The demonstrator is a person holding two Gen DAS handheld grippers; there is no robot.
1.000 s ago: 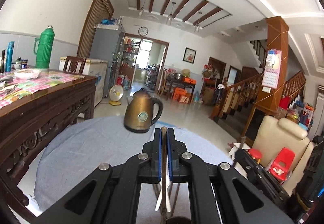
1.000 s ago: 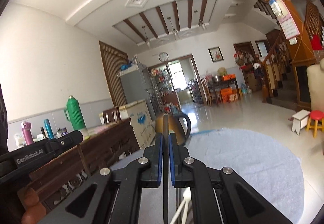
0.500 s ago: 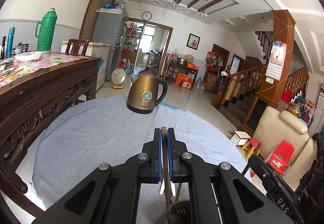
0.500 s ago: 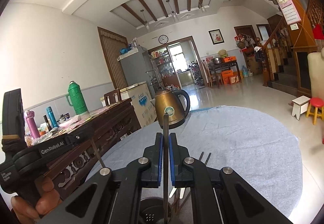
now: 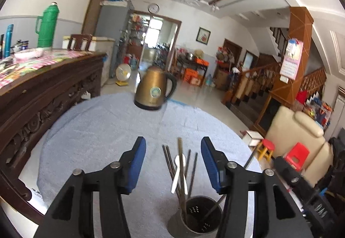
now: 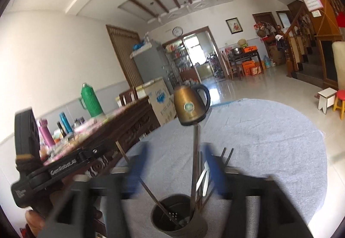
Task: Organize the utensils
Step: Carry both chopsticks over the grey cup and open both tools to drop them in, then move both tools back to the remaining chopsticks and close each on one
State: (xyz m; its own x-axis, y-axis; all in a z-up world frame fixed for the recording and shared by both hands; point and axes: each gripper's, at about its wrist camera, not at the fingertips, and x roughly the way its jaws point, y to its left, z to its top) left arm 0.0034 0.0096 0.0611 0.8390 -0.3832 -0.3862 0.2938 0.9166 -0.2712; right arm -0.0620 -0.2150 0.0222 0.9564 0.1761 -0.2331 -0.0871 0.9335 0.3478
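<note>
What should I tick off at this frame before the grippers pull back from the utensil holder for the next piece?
1. Left gripper released: ok, jaws have just been opening, pads clear of the utensils.
2. Right gripper released: ok, jaws have just been opening, though they are blurred.
3. Utensils seated in the utensil holder: ok, chopsticks and white spoon stand inside it, leaning.
4. Holder upright on the blue cloth: ok.
5. Kettle clear of the work: ok, at the cloth's far edge.
6. More utensils left to sort: cannot tell, none show on the cloth.
</note>
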